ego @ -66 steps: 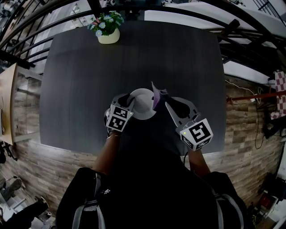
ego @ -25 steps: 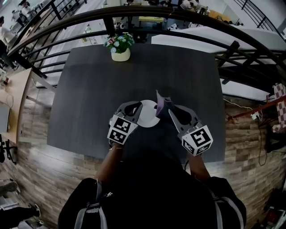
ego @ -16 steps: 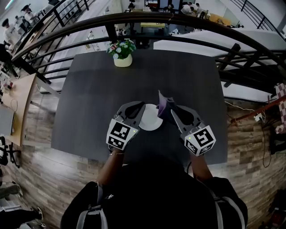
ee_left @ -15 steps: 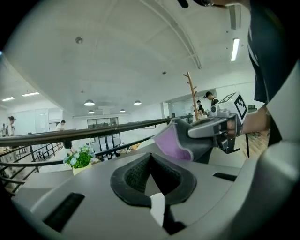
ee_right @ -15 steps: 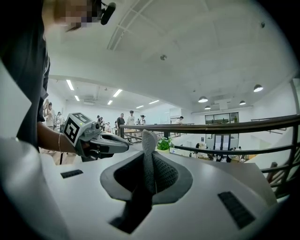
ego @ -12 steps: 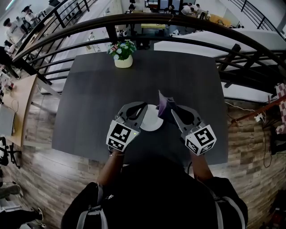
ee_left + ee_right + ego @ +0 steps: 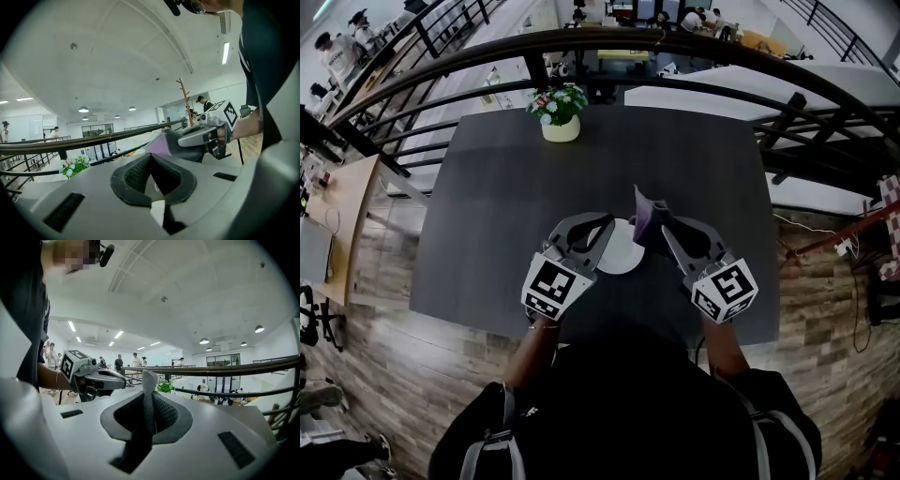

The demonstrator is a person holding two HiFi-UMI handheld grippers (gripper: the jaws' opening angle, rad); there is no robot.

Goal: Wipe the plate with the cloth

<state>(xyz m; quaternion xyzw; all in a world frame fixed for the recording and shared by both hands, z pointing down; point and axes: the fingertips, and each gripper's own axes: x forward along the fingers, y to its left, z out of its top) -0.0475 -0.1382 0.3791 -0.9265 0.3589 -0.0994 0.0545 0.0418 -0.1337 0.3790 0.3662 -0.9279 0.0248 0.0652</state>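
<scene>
Plate (image 7: 622, 253), round and white, beside crumpled purple cloth (image 7: 645, 217), dark woodgrain table (image 7: 487, 187)

No letters, numbers, brand names or signs are readable anywhere. The only print is black-and-white square patterns on the white marker cube (image 7: 551, 286) of the left gripper (image 7: 602, 228) and the matching marker cube (image 7: 727, 289) of the right gripper (image 7: 664, 228).

Part of plate (image 7: 622, 253) behind left tongs (image 7: 602, 228)
</scene>
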